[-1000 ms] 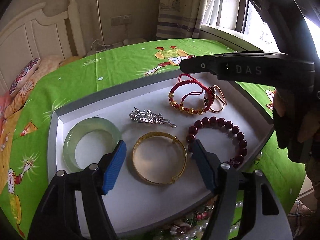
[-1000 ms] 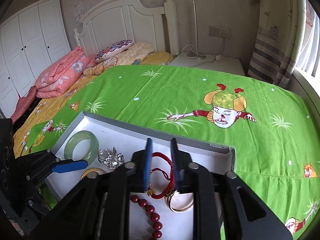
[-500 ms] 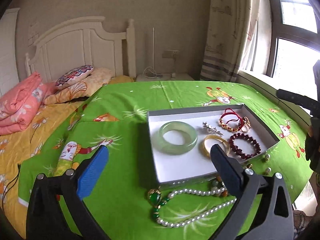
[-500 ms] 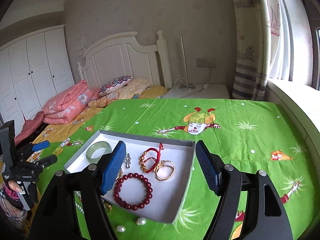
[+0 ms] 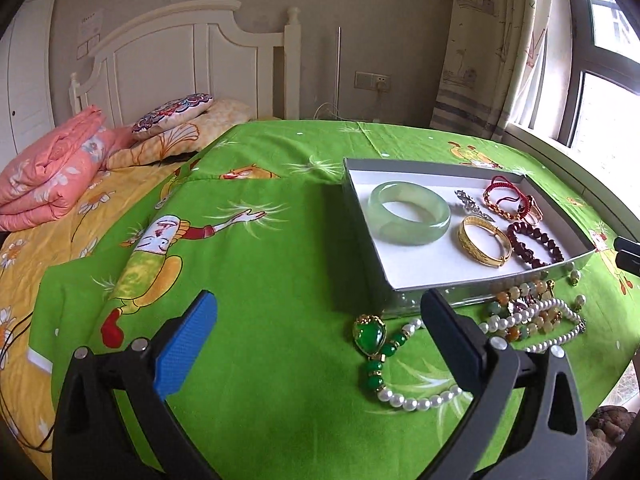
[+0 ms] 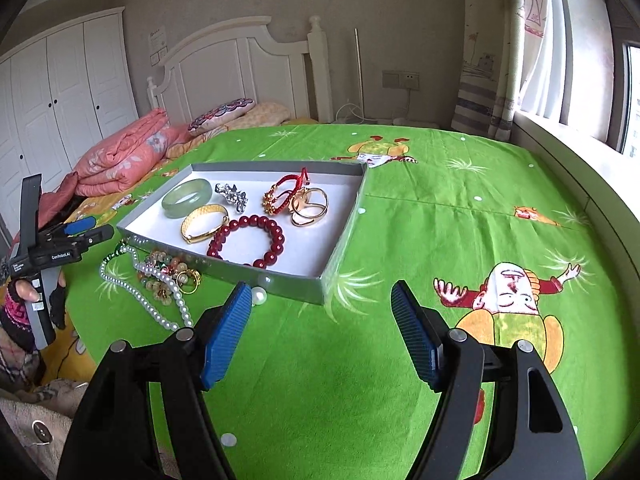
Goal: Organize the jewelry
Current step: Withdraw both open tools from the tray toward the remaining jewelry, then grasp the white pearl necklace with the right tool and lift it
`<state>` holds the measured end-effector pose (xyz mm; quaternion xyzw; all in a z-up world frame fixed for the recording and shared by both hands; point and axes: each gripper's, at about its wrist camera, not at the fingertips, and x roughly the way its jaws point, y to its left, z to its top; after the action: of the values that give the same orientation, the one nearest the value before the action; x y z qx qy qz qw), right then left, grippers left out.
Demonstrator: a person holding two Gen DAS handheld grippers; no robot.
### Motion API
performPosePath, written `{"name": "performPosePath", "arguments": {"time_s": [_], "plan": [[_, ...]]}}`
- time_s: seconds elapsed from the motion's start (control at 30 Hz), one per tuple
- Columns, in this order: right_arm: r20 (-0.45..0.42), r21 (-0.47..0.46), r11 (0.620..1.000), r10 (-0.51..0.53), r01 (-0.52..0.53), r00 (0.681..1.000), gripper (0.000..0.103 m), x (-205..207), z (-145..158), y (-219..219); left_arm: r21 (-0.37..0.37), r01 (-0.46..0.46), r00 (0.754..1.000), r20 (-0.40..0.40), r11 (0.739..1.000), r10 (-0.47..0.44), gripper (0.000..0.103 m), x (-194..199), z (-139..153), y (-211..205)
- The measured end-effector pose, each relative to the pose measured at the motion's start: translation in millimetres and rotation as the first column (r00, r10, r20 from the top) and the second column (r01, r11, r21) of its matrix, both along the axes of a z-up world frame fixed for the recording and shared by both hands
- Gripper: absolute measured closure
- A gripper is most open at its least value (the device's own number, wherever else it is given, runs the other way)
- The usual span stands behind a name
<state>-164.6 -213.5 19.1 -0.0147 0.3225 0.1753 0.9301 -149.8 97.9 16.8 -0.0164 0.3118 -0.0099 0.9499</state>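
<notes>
- Green cartoon bedspread [image 5: 264, 264] covers the bed; a white headboard [image 5: 180, 68] and a folded pink quilt [image 5: 52, 168] are behind it, and a curtain [image 6: 492, 60] hangs near the window.
- On the bedspread lies a shallow grey tray [image 5: 408, 168] with white bottom.
- Inside the tray are a pale green bangle [image 5: 409, 213], a gold bangle [image 5: 484, 246], a dark red bead bracelet [image 5: 535, 245], a red cord bracelet [image 5: 505, 202], a silver brooch [image 5: 469, 201] and gold rings [image 6: 310, 206].
- Just beside the near wall of the tray, outside it, lie a pearl necklace [image 5: 416, 400] with a green pendant [image 5: 370, 334] and a heap of mixed beads [image 6: 164, 276].
- The left gripper [image 5: 320, 340] is wide apart and holds nothing, above the bedspread left of the tray.
- The right gripper [image 6: 322, 332] is also spread wide with nothing between the pads, near the tray corner.
</notes>
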Motion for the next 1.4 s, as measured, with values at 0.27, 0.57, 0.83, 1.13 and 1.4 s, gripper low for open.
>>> {"name": "performPosePath", "arguments": {"time_s": [0.27, 0.57, 0.83, 1.13, 1.4], "plan": [[-0.041, -0.048, 0.996, 0.068, -0.070, 0.997, 0.060, -2, -14, 37, -0.039, 0.012, 1.000, -0.022, 0.999, -0.012, 0.002, 5, -4, 5], [-0.039, -0.135, 0.971, 0.194, -0.198, 0.980, 0.068, -11, -16, 87, -0.054, 0.018, 1.000, 0.000, 0.998, -0.018, 0.002, -6, -5, 4], [-0.070, -0.277, 0.911, 0.298, -0.306, 0.952, 0.079, -11, -20, 125, -0.040, 0.048, 0.999, 0.005, 0.998, -0.048, 0.002, -23, -10, 0], [-0.126, -0.240, 0.909, 0.320, -0.342, 0.939, 0.093, 3, -24, 136, -0.089, 0.040, 0.999, 0.021, 0.995, -0.038, 0.002, -37, -10, 12], [0.048, -0.281, 0.912, 0.325, -0.299, 0.945, 0.094, -30, 5, 132, -0.083, 0.034, 0.999, 0.038, 0.996, -0.031, 0.002, -47, -3, 17]]}}
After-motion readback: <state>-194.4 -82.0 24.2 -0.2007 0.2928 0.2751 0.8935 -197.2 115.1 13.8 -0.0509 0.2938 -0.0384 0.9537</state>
